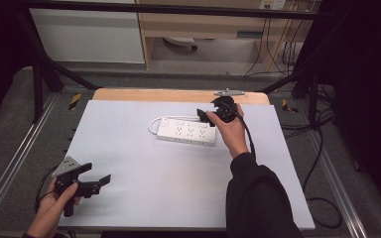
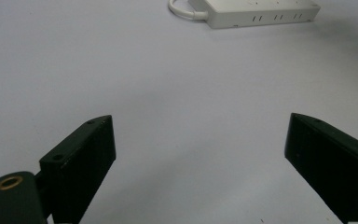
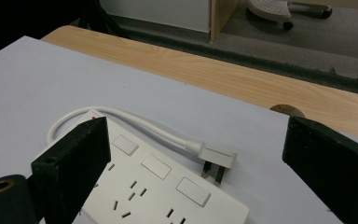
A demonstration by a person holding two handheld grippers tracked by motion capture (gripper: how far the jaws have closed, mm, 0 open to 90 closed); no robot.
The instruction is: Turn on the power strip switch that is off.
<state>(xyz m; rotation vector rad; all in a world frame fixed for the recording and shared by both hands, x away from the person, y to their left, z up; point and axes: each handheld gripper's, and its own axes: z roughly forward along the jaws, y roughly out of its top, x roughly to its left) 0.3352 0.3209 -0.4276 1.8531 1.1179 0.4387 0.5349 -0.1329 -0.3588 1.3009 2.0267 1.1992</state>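
Right gripper view: power strip (image 3: 158,186) lies between the wide-spread right tongs (image 3: 196,158).

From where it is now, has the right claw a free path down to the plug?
Probably yes. The right claw is open and hovers just above the power strip. In its own view the plug lies bare on the sheet between its jaws, with nothing over it.

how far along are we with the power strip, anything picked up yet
Nothing looks done yet: the power strip lies flat on the white table, its plug loose beside it, unplugged. In hand: the right gripper hovers open over the strip's right end, holding nothing. The left gripper waits open near the table's front left. Grasping the plug or strip is all left.
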